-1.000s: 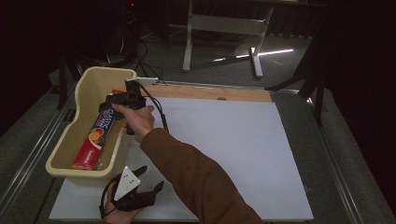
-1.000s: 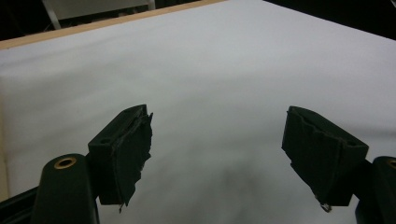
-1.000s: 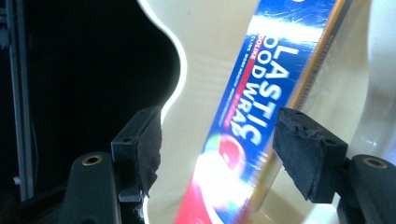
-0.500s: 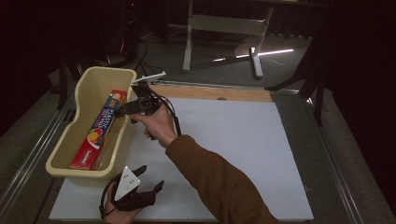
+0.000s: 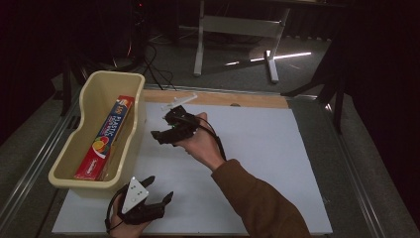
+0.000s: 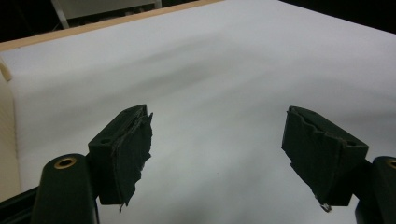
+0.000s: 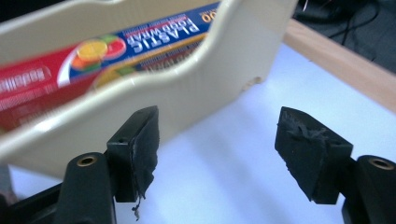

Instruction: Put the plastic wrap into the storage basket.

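We see the tabletop [image 5: 257, 163] first, a wide white sheet with a wooden strip [image 5: 218, 98] along its far edge and grey metal rails down both sides. Most of this sheet lies bare, above all to the right of the arm and across the middle, so there is plenty of open room there.

Next in size is the cream plastic bin [image 5: 79, 171], which sits on the left part of the tabletop with its long side running away from us. Its right wall stands between the right hand-held gripper and what lies inside. In the right gripper view that curved wall [image 7: 201, 79] rises just ahead of the jaws.

The plastic wrap box [image 5: 106, 136], red and blue with fruit printed on it, lies lengthwise in the bin, leaning toward the right wall, its blue end farther from us.

The right hand-held gripper [image 5: 163, 135] hovers just to the right of the bin, pointing toward it. Its jaws have just been opening and now stand well apart with nothing between them.

The left hand-held gripper [image 5: 161, 191] rests low at the near edge, just beside the bin's near corner, jaws spread wide over bare white sheet, holding nothing.
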The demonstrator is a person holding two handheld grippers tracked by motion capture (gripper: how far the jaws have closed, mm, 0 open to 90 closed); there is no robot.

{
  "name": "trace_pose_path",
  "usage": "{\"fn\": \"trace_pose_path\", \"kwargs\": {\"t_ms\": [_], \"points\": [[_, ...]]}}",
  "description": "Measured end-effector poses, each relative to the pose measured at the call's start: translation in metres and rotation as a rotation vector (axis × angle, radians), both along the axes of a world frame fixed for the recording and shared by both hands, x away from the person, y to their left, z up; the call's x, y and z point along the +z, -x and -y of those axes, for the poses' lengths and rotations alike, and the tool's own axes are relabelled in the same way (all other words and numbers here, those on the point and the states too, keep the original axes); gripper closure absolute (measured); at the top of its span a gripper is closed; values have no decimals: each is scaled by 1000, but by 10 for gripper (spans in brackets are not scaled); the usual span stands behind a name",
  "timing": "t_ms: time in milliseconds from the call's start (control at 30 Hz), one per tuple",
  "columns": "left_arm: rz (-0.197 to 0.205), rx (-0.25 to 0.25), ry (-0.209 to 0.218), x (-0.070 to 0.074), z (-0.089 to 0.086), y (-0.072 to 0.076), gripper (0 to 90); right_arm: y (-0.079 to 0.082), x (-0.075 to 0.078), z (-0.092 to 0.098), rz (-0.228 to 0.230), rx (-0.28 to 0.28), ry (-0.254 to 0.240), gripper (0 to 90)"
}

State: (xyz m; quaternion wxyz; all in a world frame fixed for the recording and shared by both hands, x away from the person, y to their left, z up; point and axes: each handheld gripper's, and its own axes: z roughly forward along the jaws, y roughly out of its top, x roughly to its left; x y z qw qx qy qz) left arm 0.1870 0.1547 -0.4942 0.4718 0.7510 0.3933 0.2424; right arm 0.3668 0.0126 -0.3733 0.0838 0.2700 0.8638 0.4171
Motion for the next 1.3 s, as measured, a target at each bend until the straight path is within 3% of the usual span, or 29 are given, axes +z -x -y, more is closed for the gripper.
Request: {"fn": "trace_pose_path", "kwargs": {"t_ms": [33, 67, 233, 267, 367, 467, 500, 533, 600, 700, 733, 767, 867, 967, 1300], "points": [[0, 0, 0, 0, 0, 0, 236, 0, 0, 0, 0, 0, 0, 298], [0, 0, -1, 0, 0, -1, 236, 4, -6, 15, 28, -3, -2, 298], [-3, 4, -9, 0, 1, -1, 236, 6, -17, 40, 27, -6, -23, 304], [-7, 9, -10, 0, 1, -1, 236, 9, -25, 52, 31, 5, -13, 307], [-11, 15, -9, -1, 1, -1, 236, 14, -32, 63, 58, 11, 8, 309], [-10, 21, -12, -1, 0, -2, 237, 30, -45, 89, 100, 35, 31, 300], [-10, 21, -12, -1, 0, -2, 237, 30, -45, 89, 100, 35, 31, 300], [-9, 26, -18, -1, 0, -2, 237, 36, -52, 104, 129, 40, 36, 295], [-11, 29, -18, -1, 1, -2, 237, 41, -58, 117, 125, 26, 32, 293], [-11, 33, -17, -1, 1, -2, 238, 45, -65, 133, 134, -1, 18, 293], [-11, 35, -17, -1, 0, -2, 238, 49, -74, 151, 143, -24, 9, 293], [-13, 38, -17, -1, 0, -3, 238, 50, -77, 157, 143, -34, 3, 294], [-15, 43, -19, -1, 0, -4, 238, 56, -84, 179, 131, -73, -44, 300], [-14, 46, -18, -1, 0, -4, 238, 63, -91, 192, 137, -88, -84, 300], [-7, 50, -18, 1, -1, -4, 238, 75, -108, 223, 138, -159, -138, 294]]}}
